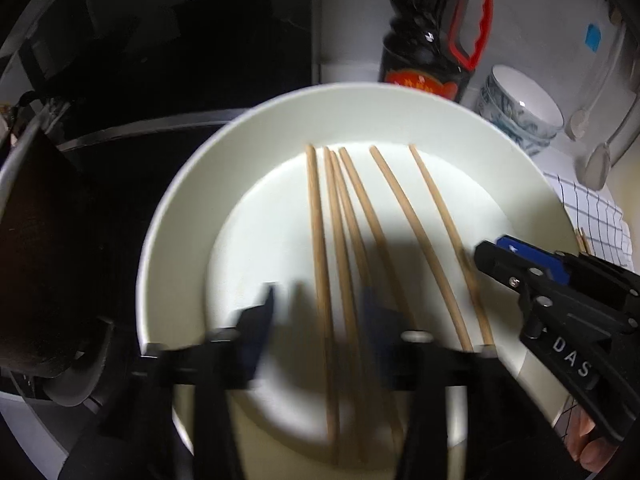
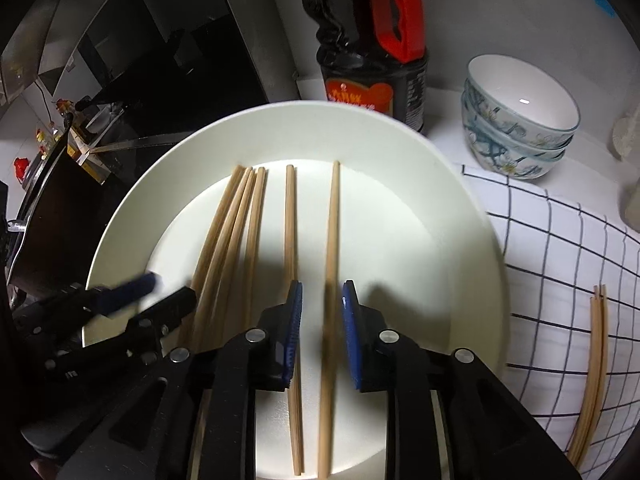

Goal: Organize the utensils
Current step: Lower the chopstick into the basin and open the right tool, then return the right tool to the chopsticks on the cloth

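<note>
While chopsticks [image 2: 330,240] lie between them, right tongs [image 2: 322,300] gape

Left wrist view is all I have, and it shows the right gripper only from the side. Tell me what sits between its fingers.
Observer: The right gripper is open, with a single chopstick in the gap. Neither pad presses on it.
Operator: Now check the cloth past the plate.
Observer: Two more chopsticks lie together on the checked cloth, clear of the plate. Your view catches only their tips.
</note>
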